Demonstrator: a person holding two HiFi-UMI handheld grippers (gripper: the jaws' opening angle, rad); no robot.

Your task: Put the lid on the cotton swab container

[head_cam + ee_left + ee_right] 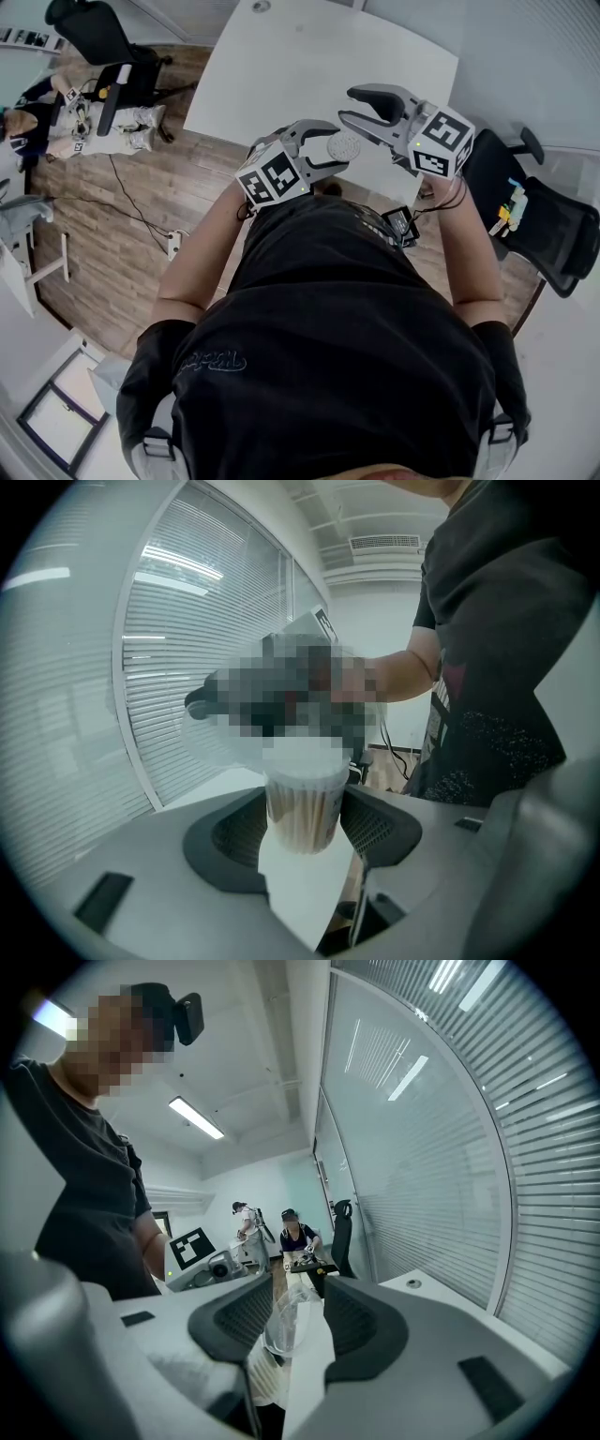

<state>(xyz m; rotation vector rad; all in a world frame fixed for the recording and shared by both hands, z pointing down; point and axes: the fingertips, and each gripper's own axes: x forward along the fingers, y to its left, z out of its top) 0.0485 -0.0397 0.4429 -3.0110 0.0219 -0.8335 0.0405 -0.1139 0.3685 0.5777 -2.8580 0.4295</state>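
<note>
My left gripper [330, 148] is shut on the cotton swab container [347, 145], a clear round tub packed with upright swabs [302, 810]. Both pads press its sides in the left gripper view, and it is held in the air in front of my chest. A clear lid [302, 759] rests on its top. My right gripper [349, 105] hovers just above and right of the tub. In the right gripper view the clear lid [281, 1316] lies between its wide jaws, and neither pad presses on it. The right gripper itself is hidden by a mosaic patch in the left gripper view.
A white table [309, 56] lies ahead of me over a wood floor. Black office chairs stand at the far left [103, 37] and at my right [544, 225]. Two people [295, 1237] work at a far desk. Blinds cover a glass wall [450, 1147].
</note>
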